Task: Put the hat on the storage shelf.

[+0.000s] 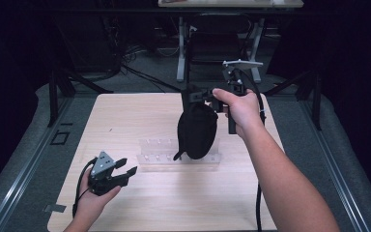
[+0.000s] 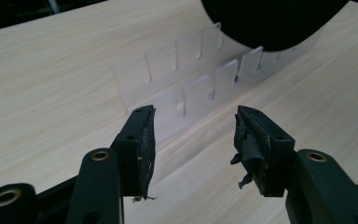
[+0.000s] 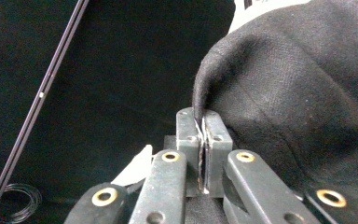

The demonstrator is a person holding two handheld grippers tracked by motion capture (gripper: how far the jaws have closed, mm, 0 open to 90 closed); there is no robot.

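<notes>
Tongs on the right (image 1: 196,95) are clenched on the edge of a black cloth (image 1: 196,129), pinching a fold flat between the jaws in the right gripper view (image 3: 204,122); the cloth (image 3: 303,88) hangs from them above the counter (image 1: 125,116), its lower end over the right part of a clear slotted rack (image 1: 157,155); left tongs (image 1: 125,171) are released, jaws spread, low near the counter's front left, pointing at the rack (image 2: 191,79) with the cloth (image 2: 270,21) beyond it.
</notes>
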